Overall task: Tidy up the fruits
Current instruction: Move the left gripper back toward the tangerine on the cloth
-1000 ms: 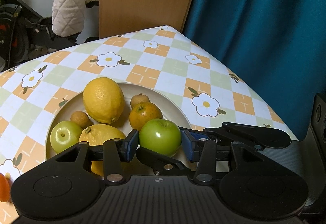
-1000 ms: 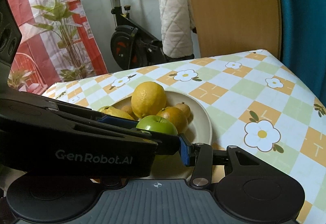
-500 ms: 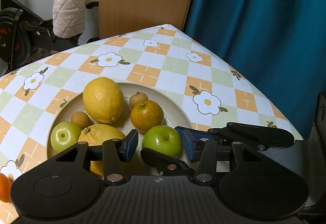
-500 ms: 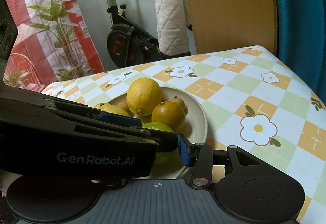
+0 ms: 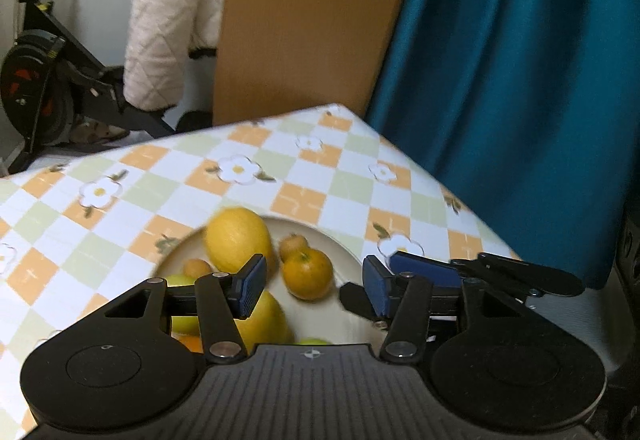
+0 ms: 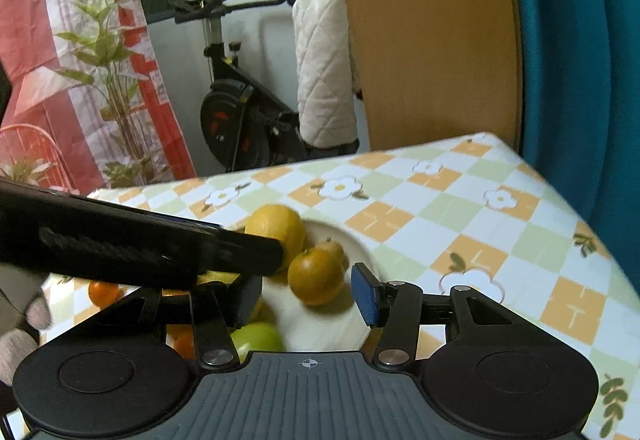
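Both grippers held wide open, nothing gripped. Left gripper (image 5: 314,290) and right gripper (image 6: 306,296) raised above plate (image 5: 344,252); orange (image 5: 307,274) seen dead ahead between pads, at plate's centre. Green apple (image 6: 256,338) lies at plate's near edge, under right gripper.

My table (image 5: 132,200) wears a checked cloth, orange and green squares with white flowers. One cream plate (image 6: 360,252) sits directly on it (fruit heaped inside); a small orange fruit (image 6: 103,292) lies beside, on cloth.

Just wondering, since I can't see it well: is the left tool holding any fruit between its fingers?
No, the left gripper is open, nothing between its fingers.
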A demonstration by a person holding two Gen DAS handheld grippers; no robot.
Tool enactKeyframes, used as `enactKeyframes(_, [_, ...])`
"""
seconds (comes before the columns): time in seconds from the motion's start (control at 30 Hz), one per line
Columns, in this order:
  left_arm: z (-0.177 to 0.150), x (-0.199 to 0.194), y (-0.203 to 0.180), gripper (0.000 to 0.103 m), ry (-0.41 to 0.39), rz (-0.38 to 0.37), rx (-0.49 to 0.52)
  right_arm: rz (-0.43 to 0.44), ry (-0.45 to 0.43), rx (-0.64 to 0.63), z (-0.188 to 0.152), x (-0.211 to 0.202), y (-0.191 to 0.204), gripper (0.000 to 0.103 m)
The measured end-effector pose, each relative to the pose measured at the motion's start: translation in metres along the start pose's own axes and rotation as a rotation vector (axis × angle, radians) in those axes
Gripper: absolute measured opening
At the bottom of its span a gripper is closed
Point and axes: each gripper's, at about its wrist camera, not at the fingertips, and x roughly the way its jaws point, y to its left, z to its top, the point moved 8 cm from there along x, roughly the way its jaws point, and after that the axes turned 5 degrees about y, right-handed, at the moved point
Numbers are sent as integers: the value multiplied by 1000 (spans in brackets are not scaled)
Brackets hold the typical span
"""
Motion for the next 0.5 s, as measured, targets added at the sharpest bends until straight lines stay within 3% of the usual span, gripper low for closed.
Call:
enactKeyframes(0.27, [2, -41, 51, 56, -66, 56, -57, 25, -20, -45, 12, -6, 22, 46])
enactKeyframes(0.5, [-12, -72, 115, 56, -80, 144, -124, 91, 8, -130, 10, 3, 74, 46])
